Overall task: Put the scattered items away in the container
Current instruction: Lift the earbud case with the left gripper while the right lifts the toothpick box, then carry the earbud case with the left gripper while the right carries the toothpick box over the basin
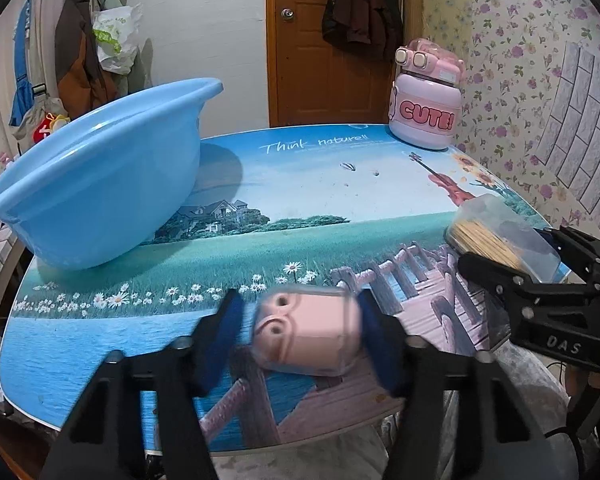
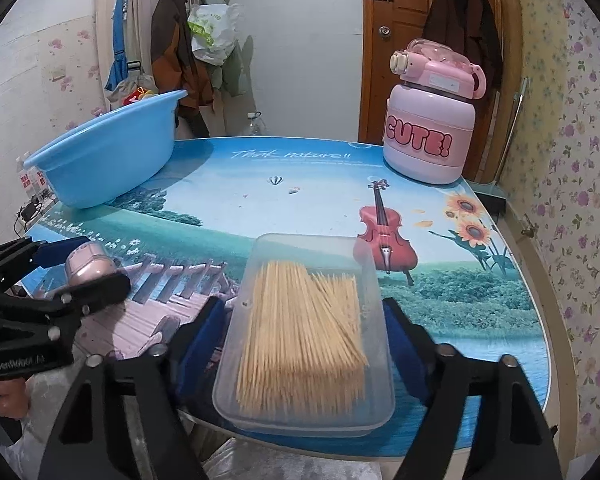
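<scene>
- A small pink case (image 1: 308,330), blurred in the left wrist view, lies on its side near the front edge of a table (image 1: 320,200) printed with a meadow and lake scene.
- The left gripper (image 1: 300,340) brackets the pink case. Its right blue pad (image 1: 380,340) touches the case; the left pad looks a little apart, so I judge this an unfinished closing rather than a firm grip.
- To the right, a clear plastic box of wooden toothpicks (image 2: 304,332) also sits at the front edge of the table.
- The right gripper (image 2: 304,340) straddles that box, its pads beside both long walls. I cannot tell whether they press on it.
- A light blue plastic basin (image 1: 96,176), the likely container, stands tilted at the far left of the table, well apart from both items. From these angles nothing is visible inside it, though much of its floor is hidden.
- A large pink jug (image 2: 424,136) marked "CUTE!" stands upright at the far right corner, untouched.
- Judged progress: early. Nothing appears tidied yet; two items are about to be picked up, and the jug may also be left to move.
- Behind the table are a wooden door (image 1: 312,40), hanging coats and floral wallpaper.
- A person's hand (image 2: 4,398) shows at the handle of the left tool.
</scene>
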Action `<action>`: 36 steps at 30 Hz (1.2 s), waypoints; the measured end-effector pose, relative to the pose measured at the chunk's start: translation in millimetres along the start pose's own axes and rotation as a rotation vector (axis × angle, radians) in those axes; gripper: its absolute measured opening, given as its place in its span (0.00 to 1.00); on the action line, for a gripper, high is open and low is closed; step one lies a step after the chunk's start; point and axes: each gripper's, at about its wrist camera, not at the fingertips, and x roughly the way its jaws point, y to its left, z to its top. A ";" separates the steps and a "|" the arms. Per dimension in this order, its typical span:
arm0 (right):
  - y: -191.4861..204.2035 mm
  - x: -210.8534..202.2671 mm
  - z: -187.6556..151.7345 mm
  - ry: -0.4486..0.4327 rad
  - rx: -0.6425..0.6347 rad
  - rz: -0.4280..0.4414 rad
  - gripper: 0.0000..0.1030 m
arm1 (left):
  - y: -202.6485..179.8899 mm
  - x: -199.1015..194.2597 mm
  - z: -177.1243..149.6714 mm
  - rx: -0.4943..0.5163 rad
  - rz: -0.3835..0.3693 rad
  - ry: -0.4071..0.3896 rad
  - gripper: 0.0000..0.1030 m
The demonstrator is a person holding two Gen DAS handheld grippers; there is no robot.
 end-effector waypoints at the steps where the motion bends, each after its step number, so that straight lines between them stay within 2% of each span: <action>1: -0.4 0.3 0.4 -0.002 0.000 -0.002 0.63 | -0.2 -0.3 -0.1 0.001 -0.002 -0.002 0.46; 9: 2.0 -5.3 -0.4 -0.007 -0.002 -0.014 0.61 | 2.0 -3.6 0.3 -0.006 0.003 -0.005 0.46; 13: 5.1 -18.6 3.8 -0.050 -0.013 -0.029 0.60 | 2.2 -13.8 3.4 -0.003 0.003 -0.035 0.46; 26: 23.8 -57.2 17.0 -0.099 0.015 -0.037 0.60 | 9.2 -55.6 8.6 -0.030 0.018 -0.119 0.46; 36: 41.6 -76.6 17.4 -0.119 -0.006 -0.037 0.60 | 18.3 -77.3 2.4 -0.053 0.031 -0.152 0.46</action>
